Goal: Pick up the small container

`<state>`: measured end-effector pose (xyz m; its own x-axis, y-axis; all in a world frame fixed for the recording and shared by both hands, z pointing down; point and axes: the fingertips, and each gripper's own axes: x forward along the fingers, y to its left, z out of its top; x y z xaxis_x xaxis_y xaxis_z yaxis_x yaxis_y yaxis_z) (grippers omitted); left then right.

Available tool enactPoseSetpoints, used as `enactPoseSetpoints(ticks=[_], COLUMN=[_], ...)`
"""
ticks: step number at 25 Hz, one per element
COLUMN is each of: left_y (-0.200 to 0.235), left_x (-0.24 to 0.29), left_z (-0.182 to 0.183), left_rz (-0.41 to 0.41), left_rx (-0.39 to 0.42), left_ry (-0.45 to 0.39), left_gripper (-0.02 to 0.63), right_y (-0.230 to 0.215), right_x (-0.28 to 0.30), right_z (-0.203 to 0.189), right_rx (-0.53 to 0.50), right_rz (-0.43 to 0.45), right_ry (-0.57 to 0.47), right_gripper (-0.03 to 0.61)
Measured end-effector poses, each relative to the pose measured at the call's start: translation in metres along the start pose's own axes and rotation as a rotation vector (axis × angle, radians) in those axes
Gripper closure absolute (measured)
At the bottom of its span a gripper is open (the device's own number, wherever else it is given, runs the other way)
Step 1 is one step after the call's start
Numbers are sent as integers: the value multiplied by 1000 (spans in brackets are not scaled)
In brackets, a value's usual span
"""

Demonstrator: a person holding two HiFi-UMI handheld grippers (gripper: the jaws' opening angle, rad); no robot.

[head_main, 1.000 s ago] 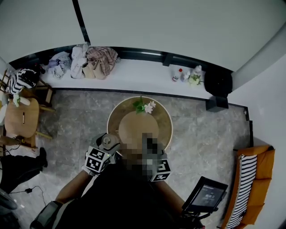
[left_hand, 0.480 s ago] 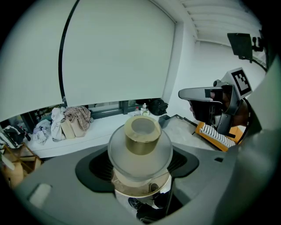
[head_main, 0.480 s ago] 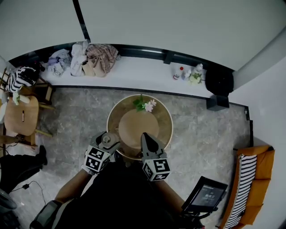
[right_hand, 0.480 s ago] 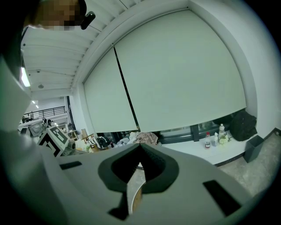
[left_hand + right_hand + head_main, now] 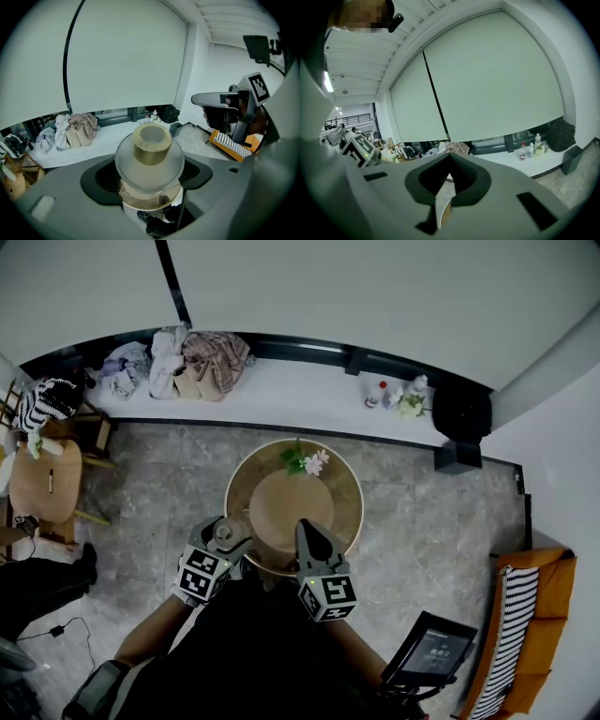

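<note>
The small container [image 5: 150, 157], a frosted jar with a gold cap, sits clamped between the jaws of my left gripper [image 5: 150, 180], cap pointing away from the camera. In the head view the left gripper [image 5: 225, 533] holds the small container [image 5: 224, 534] over the near left rim of a round wooden table [image 5: 342, 512]. My right gripper [image 5: 307, 531] hovers over the table's near edge, jaws together with nothing between them. In the right gripper view the right gripper [image 5: 449, 176] shows only a thin slit, with the table edge behind it.
A small bunch of flowers [image 5: 305, 462] lies at the table's far side. A white ledge [image 5: 281, 390] along the window carries clothes and bags [image 5: 183, 367] and bottles [image 5: 389, 395]. A wooden side table [image 5: 42, 488] stands left, an orange sofa [image 5: 520, 634] right, a screen [image 5: 431, 650] near right.
</note>
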<state>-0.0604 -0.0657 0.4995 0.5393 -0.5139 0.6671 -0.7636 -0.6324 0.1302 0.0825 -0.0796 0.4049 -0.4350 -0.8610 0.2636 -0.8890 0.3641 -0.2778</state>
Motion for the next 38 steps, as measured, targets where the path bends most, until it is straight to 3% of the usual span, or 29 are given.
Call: enactPoseSetpoints(ticks=[38], left_y=[0], left_x=[2], left_z=[1], left_rz=[-4], left_rx=[23], left_ry=[6], left_gripper=[275], right_y=[10], right_x=[0], right_z=[6], right_rx=[-44], right_rz=[27], right_ry=[-32], right_gripper=[581])
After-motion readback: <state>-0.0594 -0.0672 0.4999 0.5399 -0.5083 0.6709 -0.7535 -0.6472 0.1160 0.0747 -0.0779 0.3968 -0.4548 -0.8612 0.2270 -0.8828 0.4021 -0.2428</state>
